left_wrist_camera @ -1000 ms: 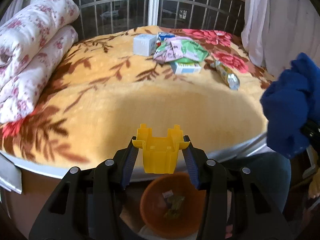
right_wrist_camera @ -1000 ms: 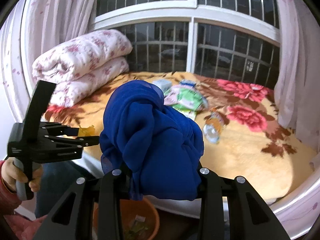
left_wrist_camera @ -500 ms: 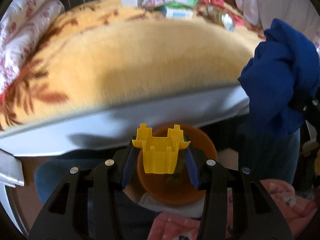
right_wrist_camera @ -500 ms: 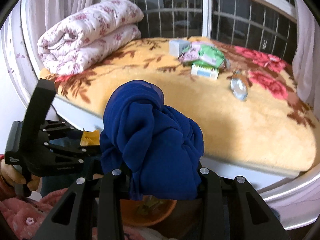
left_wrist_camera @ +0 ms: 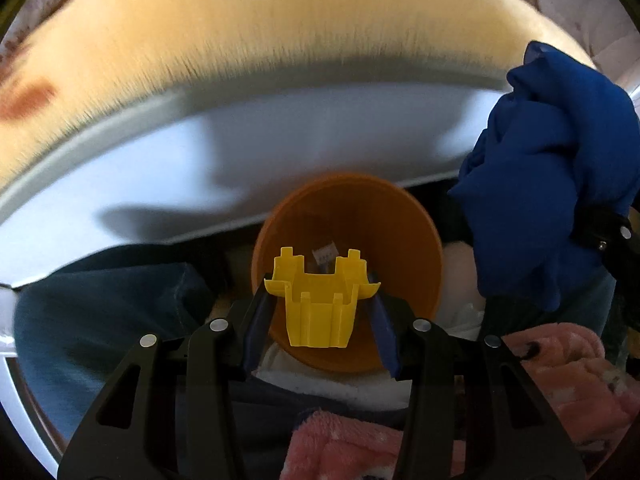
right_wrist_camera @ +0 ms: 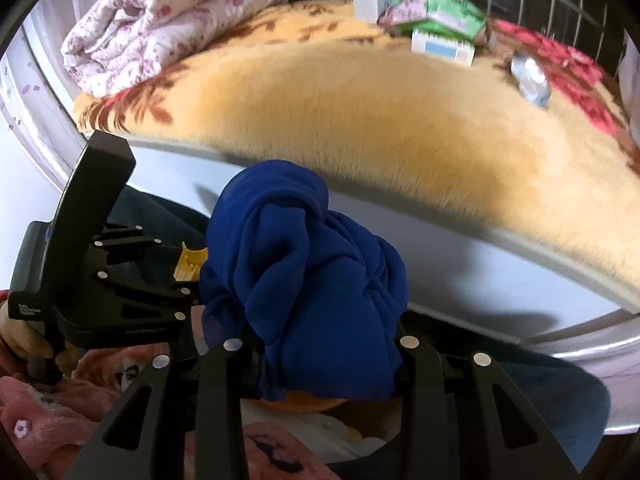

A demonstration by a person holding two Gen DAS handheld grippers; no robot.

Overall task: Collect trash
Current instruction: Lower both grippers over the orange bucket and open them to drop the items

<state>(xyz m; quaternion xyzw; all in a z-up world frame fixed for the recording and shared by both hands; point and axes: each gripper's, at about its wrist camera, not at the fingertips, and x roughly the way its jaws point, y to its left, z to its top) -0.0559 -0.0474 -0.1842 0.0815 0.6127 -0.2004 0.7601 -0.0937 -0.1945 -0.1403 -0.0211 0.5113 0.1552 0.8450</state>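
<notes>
Left wrist view: yellow plastic piece (left_wrist_camera: 320,304) is clamped in the left tool (left_wrist_camera: 320,320), directly over the orange bin (left_wrist_camera: 400,224). Blue cloth (right_wrist_camera: 304,280) is gripped by the right tool (right_wrist_camera: 320,360), beside the bin. Release is best done once centred over the rim; more trash (right_wrist_camera: 436,24) lies on the bed (right_wrist_camera: 360,120).

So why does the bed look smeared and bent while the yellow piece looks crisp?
Left wrist view: the blanket is motion-streaked, while the yellow part held in the jaws stays sharp. Right wrist view: milder smear on the blanket, blue cloth crisp. Both views: the fisheye lens curves the bed edge.
</notes>
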